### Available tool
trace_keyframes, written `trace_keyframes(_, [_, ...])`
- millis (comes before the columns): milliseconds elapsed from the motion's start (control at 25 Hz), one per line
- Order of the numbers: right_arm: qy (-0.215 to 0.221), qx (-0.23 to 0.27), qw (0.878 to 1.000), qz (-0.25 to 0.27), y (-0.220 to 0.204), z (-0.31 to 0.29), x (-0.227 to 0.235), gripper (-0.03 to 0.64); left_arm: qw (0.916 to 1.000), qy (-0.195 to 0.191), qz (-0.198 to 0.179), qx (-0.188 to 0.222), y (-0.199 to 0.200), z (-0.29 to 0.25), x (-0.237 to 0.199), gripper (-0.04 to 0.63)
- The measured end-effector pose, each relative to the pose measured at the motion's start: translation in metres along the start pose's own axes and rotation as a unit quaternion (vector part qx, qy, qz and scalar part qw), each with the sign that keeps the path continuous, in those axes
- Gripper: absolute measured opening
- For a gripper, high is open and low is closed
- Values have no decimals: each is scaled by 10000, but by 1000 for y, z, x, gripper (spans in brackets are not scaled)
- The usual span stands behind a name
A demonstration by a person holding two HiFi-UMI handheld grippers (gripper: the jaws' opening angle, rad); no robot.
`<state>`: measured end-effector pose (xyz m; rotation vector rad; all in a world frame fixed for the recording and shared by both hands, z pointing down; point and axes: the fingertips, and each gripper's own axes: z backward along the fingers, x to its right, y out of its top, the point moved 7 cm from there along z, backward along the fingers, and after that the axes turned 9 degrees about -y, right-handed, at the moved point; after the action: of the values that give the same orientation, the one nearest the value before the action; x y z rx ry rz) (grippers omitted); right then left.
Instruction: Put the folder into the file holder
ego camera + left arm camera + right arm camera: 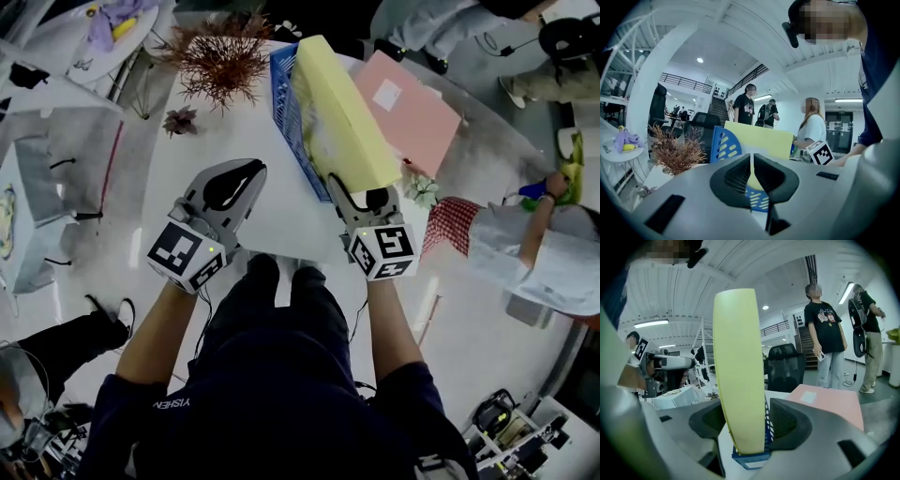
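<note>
The yellow folder (pixel 345 112) stands on its edge inside the blue file holder (pixel 287 108) on the white surface (pixel 272 220), rising well above the holder's slatted wall and leaning a little toward the pink folder (pixel 412 108), which lies flat just beside the holder. The right claw (pixel 749 423) is spread wide around the folder's near end. The folder is between its jaws, but a gap shows on the right-hand pad's side, with the holder's blue lattice visible through it, so the grip is released. The left claw (pixel 752 176) is clenched on nothing, its jaws nearly touching, and it hangs over the surface apart from the holder. A dried reddish plant (pixel 220 58) stands on the holder's far left.
</note>
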<state>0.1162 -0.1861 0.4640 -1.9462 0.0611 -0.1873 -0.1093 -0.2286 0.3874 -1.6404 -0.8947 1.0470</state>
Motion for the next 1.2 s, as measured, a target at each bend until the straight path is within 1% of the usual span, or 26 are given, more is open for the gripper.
trace_keyframes(280, [-25, 38, 10000, -65, 1, 13, 4, 285, 10000, -30, -48, 25, 5, -6, 10, 48])
trace_keyframes(640, [-24, 141, 9998, -139, 3, 36, 15, 287, 9999, -36, -127, 64, 9, -13, 29, 48])
trace_keyframes(1200, [218, 208, 9992, -253, 4, 75, 29, 285, 9997, 111, -200, 74, 11, -18, 63, 48])
